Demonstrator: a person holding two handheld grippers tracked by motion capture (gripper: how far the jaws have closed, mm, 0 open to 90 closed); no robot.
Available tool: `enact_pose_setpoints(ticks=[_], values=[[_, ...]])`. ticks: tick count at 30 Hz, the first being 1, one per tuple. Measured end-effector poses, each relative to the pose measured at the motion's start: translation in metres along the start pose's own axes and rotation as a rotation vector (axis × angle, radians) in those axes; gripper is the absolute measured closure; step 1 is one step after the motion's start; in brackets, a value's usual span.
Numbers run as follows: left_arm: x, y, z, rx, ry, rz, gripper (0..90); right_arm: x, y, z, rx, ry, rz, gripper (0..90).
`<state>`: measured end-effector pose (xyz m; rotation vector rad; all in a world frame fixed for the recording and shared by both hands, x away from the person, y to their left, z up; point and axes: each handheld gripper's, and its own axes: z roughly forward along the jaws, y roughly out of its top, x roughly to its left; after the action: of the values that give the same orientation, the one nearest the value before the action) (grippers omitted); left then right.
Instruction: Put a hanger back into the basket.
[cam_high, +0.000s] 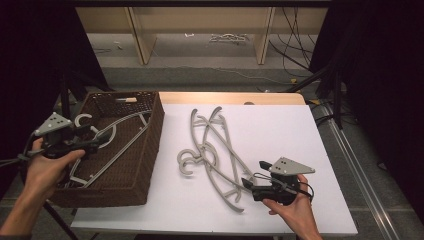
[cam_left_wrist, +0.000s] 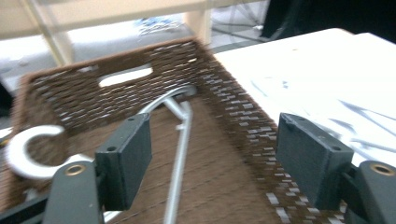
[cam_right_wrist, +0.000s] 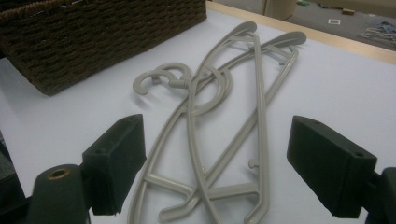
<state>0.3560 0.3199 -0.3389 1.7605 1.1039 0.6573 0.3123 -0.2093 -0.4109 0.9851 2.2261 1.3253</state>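
Over basket (cam_high: 150, 150), left gripper (cam_high: 95, 142) (jaws apart), hanger (cam_left_wrist: 180, 154) below

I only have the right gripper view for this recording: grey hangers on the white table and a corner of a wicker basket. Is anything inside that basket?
Observer: Yes. In the high view the basket holds grey hangers, and one hook lies near its far left corner.
Operator: Where is the left gripper?
Observer: The left gripper is over the left side of the basket, held in the person's left hand.
Operator: Is it holding a hanger?
Observer: No. In the left gripper view its fingers stand wide apart with nothing between the pads. A hanger lies below them on the basket floor.
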Motion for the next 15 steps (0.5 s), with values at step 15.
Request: enact_pose_setpoints(ticks=[15], values=[[-0.077,-0.014,0.003,-0.171,-0.192,0.018,18.6,0.002,-0.001,0.001,-0.028,0.012,0.01,20.5]])
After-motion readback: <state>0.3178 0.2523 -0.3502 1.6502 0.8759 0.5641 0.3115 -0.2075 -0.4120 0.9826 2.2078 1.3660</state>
